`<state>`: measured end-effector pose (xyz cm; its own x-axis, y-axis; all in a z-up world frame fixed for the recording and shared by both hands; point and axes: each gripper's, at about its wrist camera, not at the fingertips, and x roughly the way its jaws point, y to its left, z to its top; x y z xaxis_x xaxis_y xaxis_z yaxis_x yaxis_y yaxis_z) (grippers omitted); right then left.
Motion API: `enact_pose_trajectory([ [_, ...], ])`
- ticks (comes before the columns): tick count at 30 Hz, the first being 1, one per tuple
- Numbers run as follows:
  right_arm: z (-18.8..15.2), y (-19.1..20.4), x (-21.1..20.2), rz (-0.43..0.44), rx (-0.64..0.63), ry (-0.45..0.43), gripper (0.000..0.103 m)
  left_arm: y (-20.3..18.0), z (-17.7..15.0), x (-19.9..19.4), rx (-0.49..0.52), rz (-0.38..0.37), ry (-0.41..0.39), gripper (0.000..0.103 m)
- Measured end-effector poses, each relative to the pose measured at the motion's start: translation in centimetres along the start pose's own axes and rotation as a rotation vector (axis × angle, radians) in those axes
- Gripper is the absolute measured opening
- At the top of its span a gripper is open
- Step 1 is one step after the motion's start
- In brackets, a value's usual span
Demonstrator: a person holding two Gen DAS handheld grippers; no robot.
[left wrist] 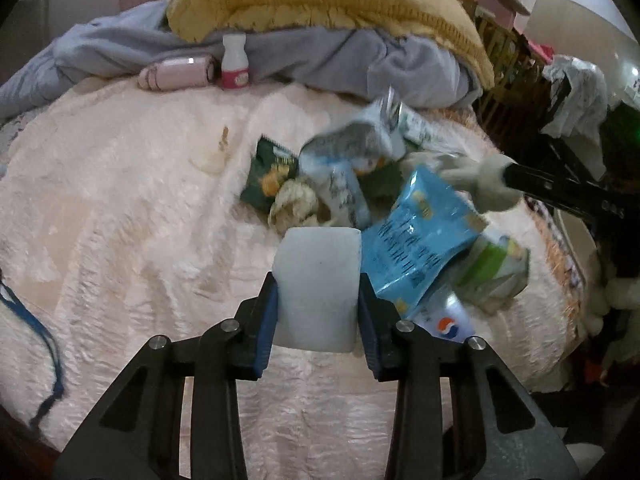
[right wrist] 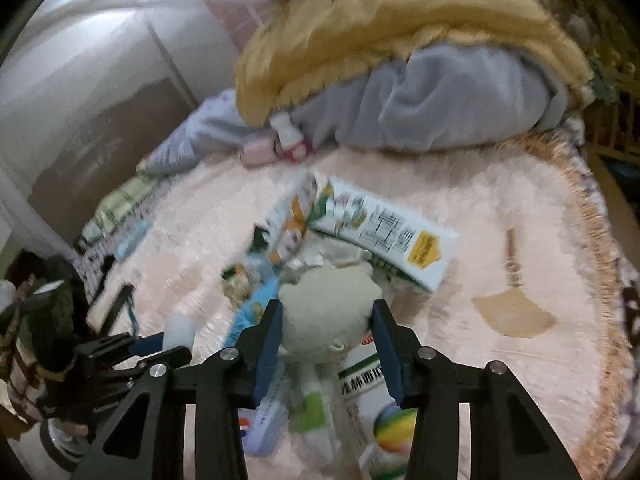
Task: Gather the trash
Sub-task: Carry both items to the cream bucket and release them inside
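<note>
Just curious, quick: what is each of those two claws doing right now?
Left gripper: closed on a white paper cup.
Right gripper: closed on a crumpled wad of whitish paper.

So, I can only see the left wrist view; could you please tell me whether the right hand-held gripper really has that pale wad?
Observer: Yes. In the right wrist view, both pads of the right hand-held gripper press on the crumpled pale paper wad.
Operator: Thank you. Is any trash lying underneath it?
Observer: Yes, a white-and-green packet with a rainbow-coloured ball printed on it lies on the blanket just below the wad.
</note>
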<state>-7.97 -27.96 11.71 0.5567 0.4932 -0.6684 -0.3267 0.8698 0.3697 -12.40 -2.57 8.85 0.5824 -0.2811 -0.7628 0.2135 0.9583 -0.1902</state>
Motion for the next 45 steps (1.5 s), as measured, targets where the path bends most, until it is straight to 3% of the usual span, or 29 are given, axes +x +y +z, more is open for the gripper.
enact_pose_trajectory([
  [6, -0.1, -0.9, -5.9, -0.019, 0.014, -0.097, 0.043, -2.4, 1.5, -1.8, 0.022, -0.049, -0.03, 0.035],
  [18, -2.8, -5.5, -14.4, -0.123, 0.078, -0.191, 0.043, -12.7, 3.7, -1.1, 0.148, -0.13, -0.024, 0.035],
  [33, -7.4, -15.0, -23.3, -0.335, 0.201, -0.262, 0.043, -25.9, 4.9, 2.7, 0.321, -0.204, 0.044, 0.035],
  [45, -11.2, -24.0, -28.6, -0.511, 0.336, -0.298, 0.043, -38.0, 6.7, 6.6, 0.391, -0.384, 0.11, 0.036],
])
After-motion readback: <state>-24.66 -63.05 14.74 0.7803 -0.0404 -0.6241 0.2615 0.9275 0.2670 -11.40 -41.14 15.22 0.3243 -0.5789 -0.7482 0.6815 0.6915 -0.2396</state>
